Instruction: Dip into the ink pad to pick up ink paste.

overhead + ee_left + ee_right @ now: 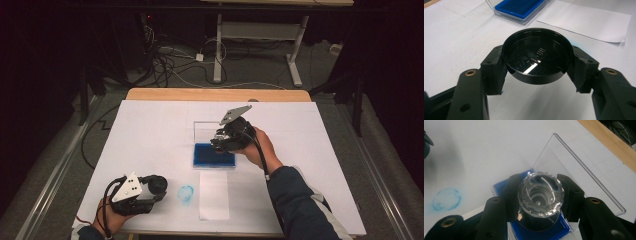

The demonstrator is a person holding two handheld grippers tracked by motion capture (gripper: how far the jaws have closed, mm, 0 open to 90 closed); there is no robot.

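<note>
Left hand-held gripper, seen from the high view near the front left of the white tabletop, was clamped on a round black lid; I read its jaws as pressing the lid's rim from both sides, with the hollow underside of the lid facing the left gripper view. Just beside it on the tabletop lay a round blue ink print, and next to that a blank sheet of white paper.

Right hand-held gripper was over the middle of the tabletop, held above the blue ink pad. I saw its jaws closed on a stamp with a faceted clear top and a dark body below it; in the right gripper view the stamp sat between the two jaws, directly over the pad. Whether the stamp's face touched the ink I could not tell.

The ink pad lay in a clear case whose transparent cover stood open, tilted back toward the far side of the tabletop. The pad's near edge was just beyond the sheet of paper. The two hand-held grippers were well apart, the left one close to the front edge, the right one near the centre.
</note>
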